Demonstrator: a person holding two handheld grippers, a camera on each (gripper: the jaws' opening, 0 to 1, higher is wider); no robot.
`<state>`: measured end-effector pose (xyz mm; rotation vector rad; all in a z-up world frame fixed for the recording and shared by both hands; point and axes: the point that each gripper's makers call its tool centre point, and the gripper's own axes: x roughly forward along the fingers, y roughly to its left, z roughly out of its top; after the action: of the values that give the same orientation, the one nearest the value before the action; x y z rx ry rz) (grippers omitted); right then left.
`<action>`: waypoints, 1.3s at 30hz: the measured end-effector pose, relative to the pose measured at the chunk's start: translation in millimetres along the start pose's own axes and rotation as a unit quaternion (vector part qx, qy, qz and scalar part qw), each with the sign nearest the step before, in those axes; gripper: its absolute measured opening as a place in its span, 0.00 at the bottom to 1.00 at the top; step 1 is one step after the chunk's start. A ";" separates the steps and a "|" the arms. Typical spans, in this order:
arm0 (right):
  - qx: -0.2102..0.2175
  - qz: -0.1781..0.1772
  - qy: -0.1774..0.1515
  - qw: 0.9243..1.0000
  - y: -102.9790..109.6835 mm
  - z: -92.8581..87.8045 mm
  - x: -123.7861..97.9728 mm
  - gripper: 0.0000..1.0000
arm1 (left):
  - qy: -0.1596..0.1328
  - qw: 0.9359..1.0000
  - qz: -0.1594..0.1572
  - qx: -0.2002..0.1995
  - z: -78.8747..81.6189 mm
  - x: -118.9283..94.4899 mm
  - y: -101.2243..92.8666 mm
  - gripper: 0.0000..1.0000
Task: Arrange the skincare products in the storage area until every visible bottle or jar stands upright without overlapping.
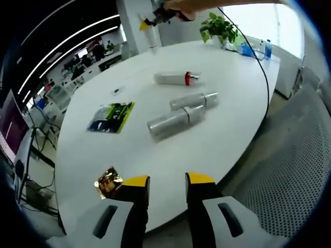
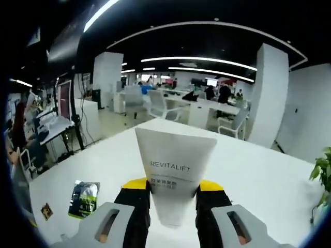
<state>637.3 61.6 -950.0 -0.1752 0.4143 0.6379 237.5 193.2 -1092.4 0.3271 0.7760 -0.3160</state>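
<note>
Below, in the left gripper view, the left gripper point(image 1: 168, 181) hangs open and empty over the near edge of the white oval table point(image 1: 217, 144). Well ahead of its fingers lie two silvery cylindrical bottles point(image 1: 178, 118), side by side, and farther on a white bottle point(image 1: 175, 78) with a red collar. A glossy green sachet point(image 1: 110, 117) and a crinkled gold wrapper point(image 1: 107, 182) lie flat to the left.

In the right gripper view, the right gripper point(image 2: 172, 187) clamps a smooth white tube point(image 2: 175, 165) between its fingers, flat crimped end up.
</note>
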 end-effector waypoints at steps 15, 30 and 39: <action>0.004 -0.015 0.046 0.999 -1.6 -69.0 17.6 0.27 | 0.013 1.000 0.003 -0.003 -5.3 2.7 7.8 0.22; 0.002 -0.033 0.014 0.999 -2.1 -75.2 12.7 0.30 | 0.024 1.000 0.000 0.002 -9.4 3.9 6.8 0.20; -0.006 -0.034 0.026 0.999 -1.5 -76.6 12.1 0.30 | 0.025 1.000 0.003 0.006 -9.5 3.3 7.1 0.21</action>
<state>622.4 45.2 -1024.3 -0.2167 0.4519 0.5699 236.5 202.9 -1099.9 0.3502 0.8222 -0.3080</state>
